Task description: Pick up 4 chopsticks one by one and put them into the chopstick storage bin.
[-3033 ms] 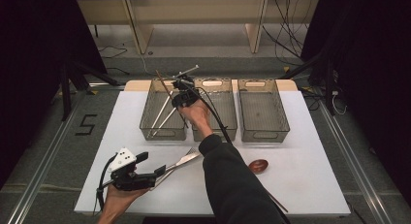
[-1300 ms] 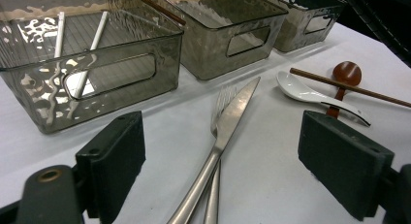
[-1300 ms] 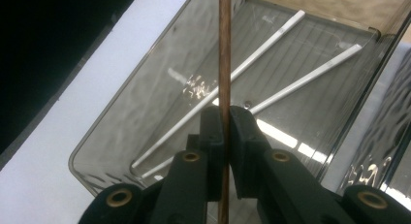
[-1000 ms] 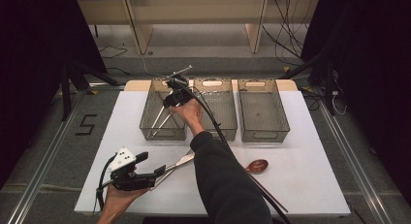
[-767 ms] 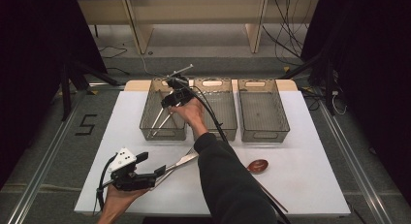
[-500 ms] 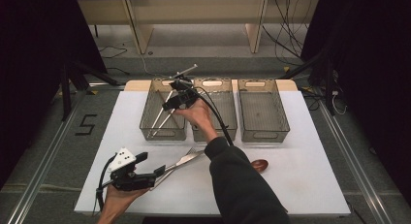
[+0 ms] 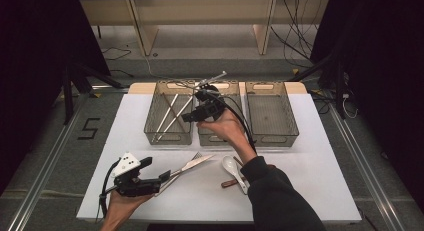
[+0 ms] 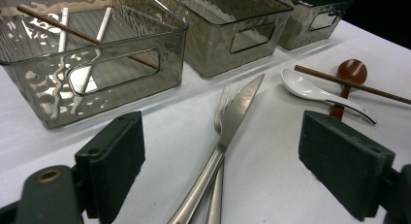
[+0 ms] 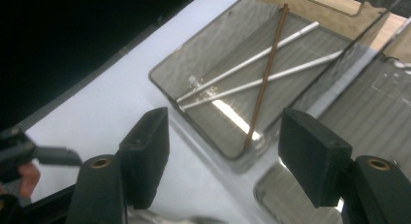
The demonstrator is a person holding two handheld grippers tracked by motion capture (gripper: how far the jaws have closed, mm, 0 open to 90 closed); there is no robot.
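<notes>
- Brightly and evenly lit from above on the white table (image 7: 310,156); dark, nearly black at both sides of the high view.
- Soft, faint shadows beneath the cutlery.
- Wavy glare on the clear left bin (image 8: 97,49) walls.
- Slightly blurred, out of focus on near jaws in both gripper views.
</notes>
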